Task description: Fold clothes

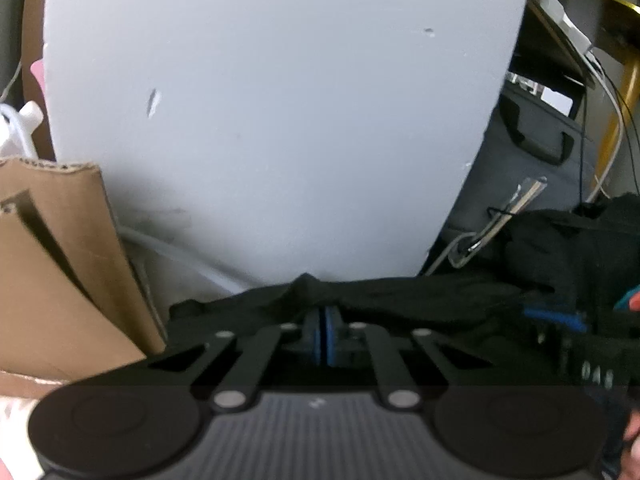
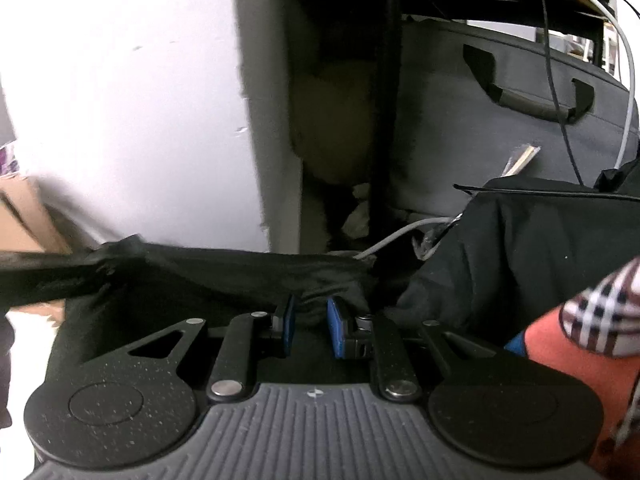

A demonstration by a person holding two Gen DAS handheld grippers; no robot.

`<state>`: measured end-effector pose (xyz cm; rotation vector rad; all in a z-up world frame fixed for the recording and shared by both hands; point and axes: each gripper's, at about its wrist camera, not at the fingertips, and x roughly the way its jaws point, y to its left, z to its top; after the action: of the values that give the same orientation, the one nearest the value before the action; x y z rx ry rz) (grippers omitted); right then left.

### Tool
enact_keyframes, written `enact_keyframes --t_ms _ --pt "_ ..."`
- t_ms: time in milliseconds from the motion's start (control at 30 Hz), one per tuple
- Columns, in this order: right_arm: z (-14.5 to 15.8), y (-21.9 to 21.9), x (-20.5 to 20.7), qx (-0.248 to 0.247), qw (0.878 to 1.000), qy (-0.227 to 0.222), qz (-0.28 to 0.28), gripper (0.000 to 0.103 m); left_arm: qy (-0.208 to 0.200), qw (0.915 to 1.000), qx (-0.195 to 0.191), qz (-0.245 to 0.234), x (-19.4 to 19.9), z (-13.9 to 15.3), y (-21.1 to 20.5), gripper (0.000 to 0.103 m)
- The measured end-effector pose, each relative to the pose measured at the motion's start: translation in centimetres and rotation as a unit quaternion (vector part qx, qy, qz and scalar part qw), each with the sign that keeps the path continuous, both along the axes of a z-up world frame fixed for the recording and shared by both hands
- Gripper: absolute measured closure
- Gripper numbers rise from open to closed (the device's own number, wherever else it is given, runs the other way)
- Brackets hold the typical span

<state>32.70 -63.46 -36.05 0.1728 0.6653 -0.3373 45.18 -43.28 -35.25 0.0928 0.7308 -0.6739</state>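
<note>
Left gripper (image 1: 322, 334): blue pads pressed together, pinching a raised fold of the black garment (image 1: 360, 296).
Right gripper (image 2: 311, 326): blue pads a little apart, a bunch of the black garment (image 2: 224, 276) caught between them; cloth fills the gap.
Garment position: held up and stretched between the two grippers; top edge runs roughly level across both wrist views, the rest hangs below out of sight.
Behind, left view: pale white panel (image 1: 280, 100) fills the middle; cardboard box (image 1: 60, 260) at left; grey suitcase (image 1: 532, 148) with black handle at right.
Behind, right view: same grey suitcase (image 2: 500, 120), grey cable (image 2: 400, 236) trailing down; more dark cloth (image 2: 520, 248) heaped at right.
Lower right: checked fabric (image 2: 600, 312) over an orange surface (image 2: 560, 360).
</note>
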Motion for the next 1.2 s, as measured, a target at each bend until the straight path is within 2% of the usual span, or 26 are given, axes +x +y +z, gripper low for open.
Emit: enact_keyframes --t_ms 100,300,433,500,633,833,1000,1133,1200 --pt "0.0 1.1 -0.8 -0.007 1.000 0.006 0.023 0.079 -0.006 0.9999 0.002 -0.011 -0.9 0.4 0.3 0.096" --pt "-0.7 2.4 -3.0 -0.008 0.999 0.019 0.033 0.079 0.007 0.9996 -0.020 -0.017 -3.6 1.2 2.7 0.093" --pt "-1.0 3.3 -4.3 -0.016 0.999 0.022 0.041 0.079 0.018 0.9993 -0.025 -0.018 -5.8 1.0 4.7 0.085" --pt "-1.3 3.5 -4.6 -0.017 0.998 0.031 0.048 0.079 0.024 0.9993 -0.022 -0.019 -6.6 0.7 5.4 0.085" --pt "-2.2 3.9 -5.5 -0.035 0.997 0.048 0.041 0.079 0.032 0.9992 -0.014 -0.021 -7.9 -0.3 6.6 0.084" --pt "-1.8 4.2 -7.1 -0.063 0.997 0.043 0.026 0.080 0.042 0.9991 -0.007 -0.010 -8.6 -2.0 8.2 0.084" --pt "-1.5 4.4 -8.5 -0.086 0.995 0.039 0.013 0.080 0.051 0.9986 -0.012 0.008 -9.1 -2.1 9.9 0.083" --pt "-1.2 4.8 -9.6 -0.103 0.994 0.036 0.006 0.080 0.059 0.9978 -0.020 0.023 -9.9 -1.9 11.0 0.071" --pt "-1.1 5.4 -10.2 -0.105 0.994 0.036 0.010 0.080 0.063 0.9973 -0.022 0.031 -10.5 -1.9 11.6 0.068"
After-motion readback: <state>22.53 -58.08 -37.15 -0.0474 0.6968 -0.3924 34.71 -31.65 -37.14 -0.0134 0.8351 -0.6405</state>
